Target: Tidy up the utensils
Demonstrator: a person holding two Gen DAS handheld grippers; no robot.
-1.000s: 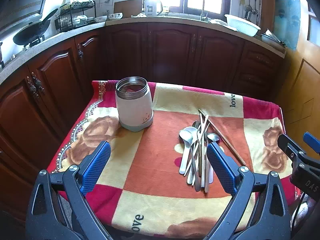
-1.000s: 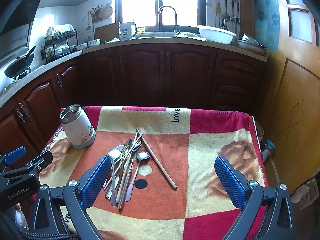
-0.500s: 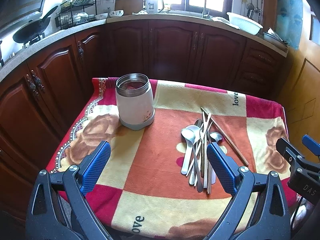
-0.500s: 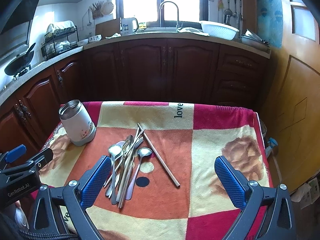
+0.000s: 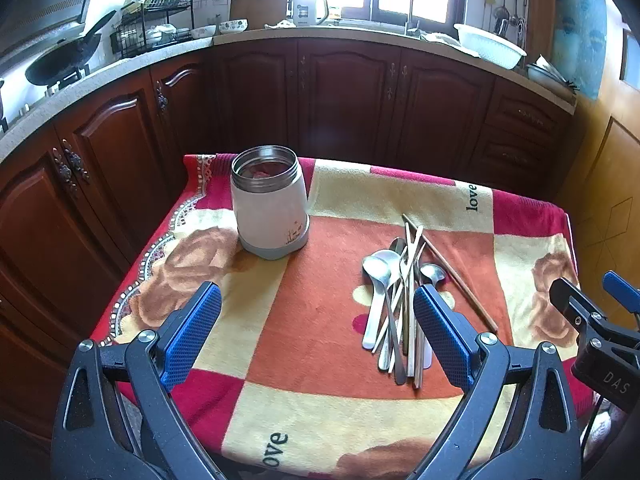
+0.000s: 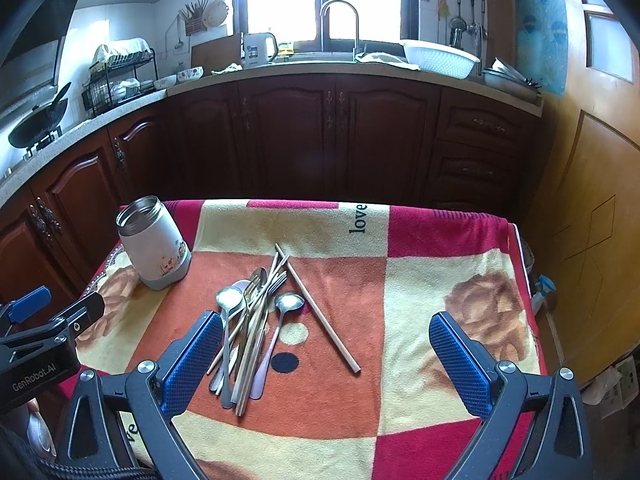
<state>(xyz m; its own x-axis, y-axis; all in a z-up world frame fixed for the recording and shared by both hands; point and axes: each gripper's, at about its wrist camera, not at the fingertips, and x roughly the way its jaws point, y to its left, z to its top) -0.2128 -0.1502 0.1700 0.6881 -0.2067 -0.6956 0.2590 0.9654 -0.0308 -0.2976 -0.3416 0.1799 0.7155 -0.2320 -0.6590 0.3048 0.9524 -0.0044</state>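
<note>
- Utensil pile (image 6: 250, 336): spoons, forks and chopsticks lying on the blanket-covered tabletop (image 6: 420, 288), long axes running near-to-far, handles toward the near edge.
- Single chopstick (image 6: 322, 320): lying apart, just right of the pile, angled.
- Steel jar (image 5: 269, 200): standing upright, far left, mouth open.
- Right gripper (image 6: 326, 364): fingers spread wide, holding nothing; pile sitting at its left finger.
- Left gripper (image 5: 316, 340): fingers spread wide, holding nothing; pile lying by its right finger. Right gripper is judged marginally nearer.
</note>
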